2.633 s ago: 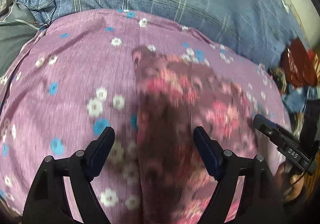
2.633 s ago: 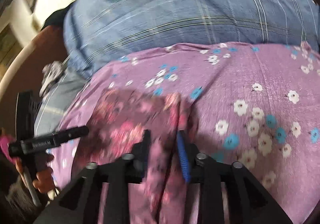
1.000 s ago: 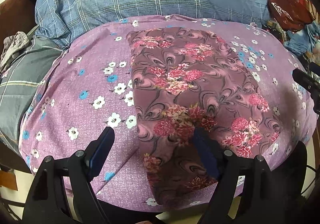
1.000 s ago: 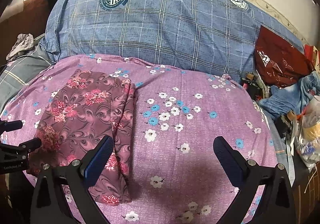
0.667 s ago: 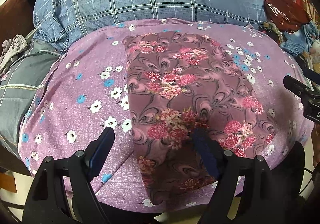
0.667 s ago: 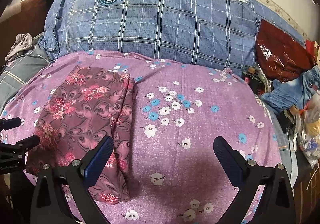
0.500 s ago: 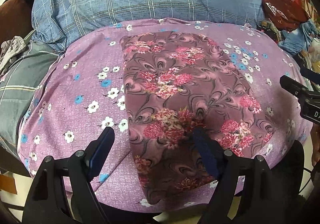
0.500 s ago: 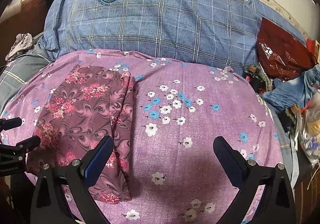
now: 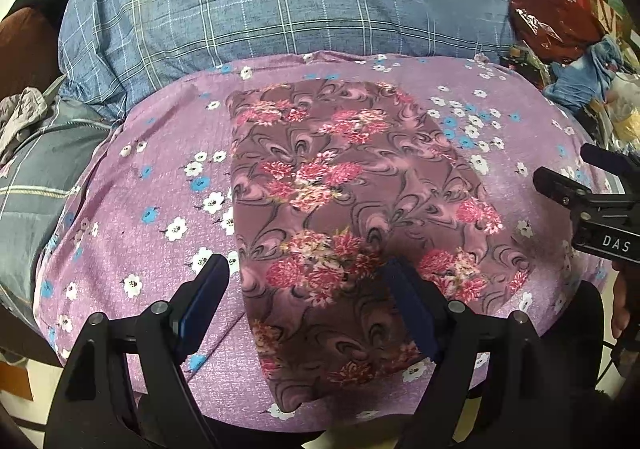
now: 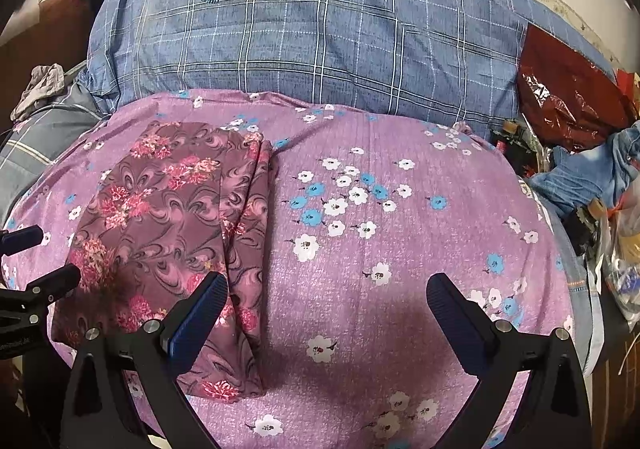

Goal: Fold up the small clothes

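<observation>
- Left wrist view: your left gripper [image 9: 306,295] hangs with jaws apart, nothing between them.
- Your right gripper [image 10: 326,299] is likewise spread wide and empty.
- Beyond them, the garment [image 9: 352,217] lies folded flat on the purple sheet [image 10: 400,249].
- Farthest back sits the blue quilt [image 10: 320,29].

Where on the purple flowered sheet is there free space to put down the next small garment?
The widest free patch on the purple sheet lies right of the folded floral cloth, up to the blue checked blanket. A narrower strip lies left of the cloth. Past the sheet's right edge it is crowded: red bag, denim.
</observation>
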